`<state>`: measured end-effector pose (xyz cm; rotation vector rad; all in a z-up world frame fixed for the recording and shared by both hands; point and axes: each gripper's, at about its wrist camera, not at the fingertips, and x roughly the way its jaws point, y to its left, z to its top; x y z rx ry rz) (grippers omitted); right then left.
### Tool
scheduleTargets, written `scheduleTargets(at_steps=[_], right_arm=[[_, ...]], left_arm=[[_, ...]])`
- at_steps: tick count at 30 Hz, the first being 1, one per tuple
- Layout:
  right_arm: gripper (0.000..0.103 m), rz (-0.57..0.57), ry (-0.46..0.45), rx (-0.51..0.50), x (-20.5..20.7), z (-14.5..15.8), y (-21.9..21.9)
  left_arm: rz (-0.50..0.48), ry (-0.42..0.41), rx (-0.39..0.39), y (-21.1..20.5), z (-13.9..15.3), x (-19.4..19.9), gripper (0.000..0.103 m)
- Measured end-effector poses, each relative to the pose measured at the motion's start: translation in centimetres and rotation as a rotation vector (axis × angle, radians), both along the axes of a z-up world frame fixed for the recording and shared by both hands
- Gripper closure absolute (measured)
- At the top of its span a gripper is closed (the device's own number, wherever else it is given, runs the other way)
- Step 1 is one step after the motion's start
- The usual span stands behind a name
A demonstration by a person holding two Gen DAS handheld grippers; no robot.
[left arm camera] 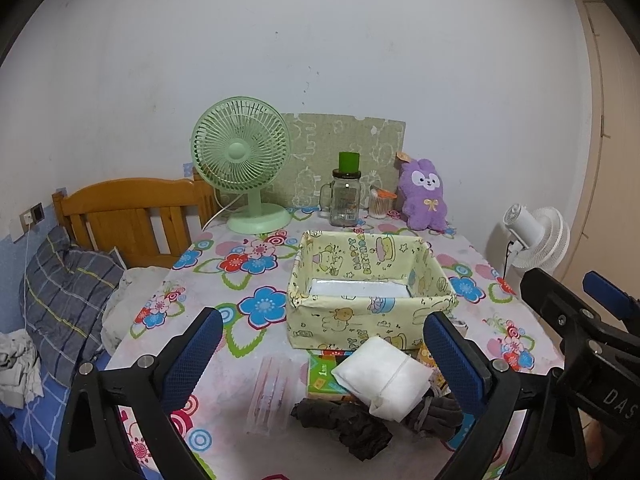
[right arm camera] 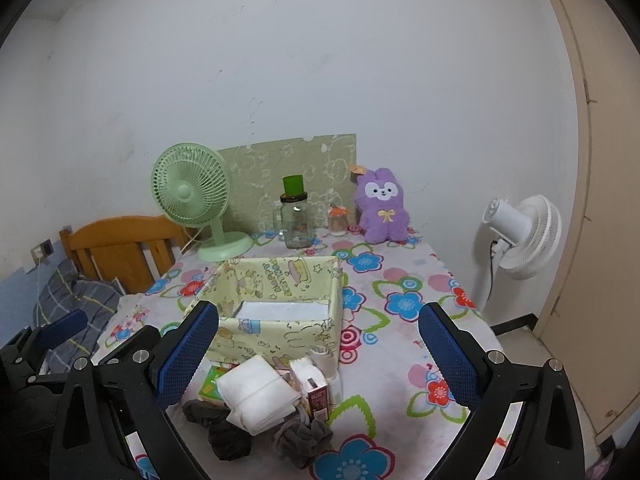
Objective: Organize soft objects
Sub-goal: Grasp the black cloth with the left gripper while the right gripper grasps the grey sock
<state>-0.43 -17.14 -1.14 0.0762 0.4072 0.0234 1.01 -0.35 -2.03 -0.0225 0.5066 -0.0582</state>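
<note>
A yellow cartoon-print fabric box [left arm camera: 370, 314] [right arm camera: 280, 336] stands on the flowered table, white-bottomed and with nothing in it. In front of it lies a pile: a white folded cloth [left arm camera: 382, 376] [right arm camera: 258, 394] on top of dark brown socks [left arm camera: 352, 426] [right arm camera: 224, 428], with a green packet [left arm camera: 322, 376] under it. My left gripper [left arm camera: 324, 364] is open, hovering above the pile. My right gripper [right arm camera: 316, 356] is also open, above the same pile; a small carton [right arm camera: 316, 396] and a white roll [right arm camera: 326, 364] lie between its fingers. The right gripper's body [left arm camera: 580, 332] shows at the right of the left wrist view.
A green fan [left arm camera: 242, 160], a glass jar with green lid [left arm camera: 346, 196], a cotton-swab cup [left arm camera: 380, 202] and a purple plush bunny [left arm camera: 426, 194] stand at the table's far edge. A clear plastic sleeve [left arm camera: 272, 392] lies left of the pile. Bed and headboard [left arm camera: 132, 216] at left; white floor fan [right arm camera: 520, 236] at right.
</note>
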Motion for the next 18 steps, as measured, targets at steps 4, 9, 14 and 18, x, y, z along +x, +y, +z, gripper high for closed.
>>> scheduleTargets(at_steps=[4, 9, 14, 18], right_arm=[[0.002, 0.01, 0.005, -0.011, 0.1, -0.8, 0.3], [0.003, 0.017, 0.02, -0.021, 0.3, -1.9, 0.6], [0.005, 0.02, 0.04, -0.017, 0.5, -3.1, 0.7], [0.006, 0.031, 0.063, -0.016, 0.7, -4.3, 0.7]], left_arm=[[-0.005, 0.012, 0.012, -0.5, -0.8, 0.1, 0.004], [-0.016, 0.03, 0.017, -0.8, -2.0, 0.4, 0.005], [-0.028, 0.052, 0.014, -0.9, -3.4, 0.4, 0.005], [-0.033, 0.076, 0.009, -0.9, -4.7, 0.5, 0.005]])
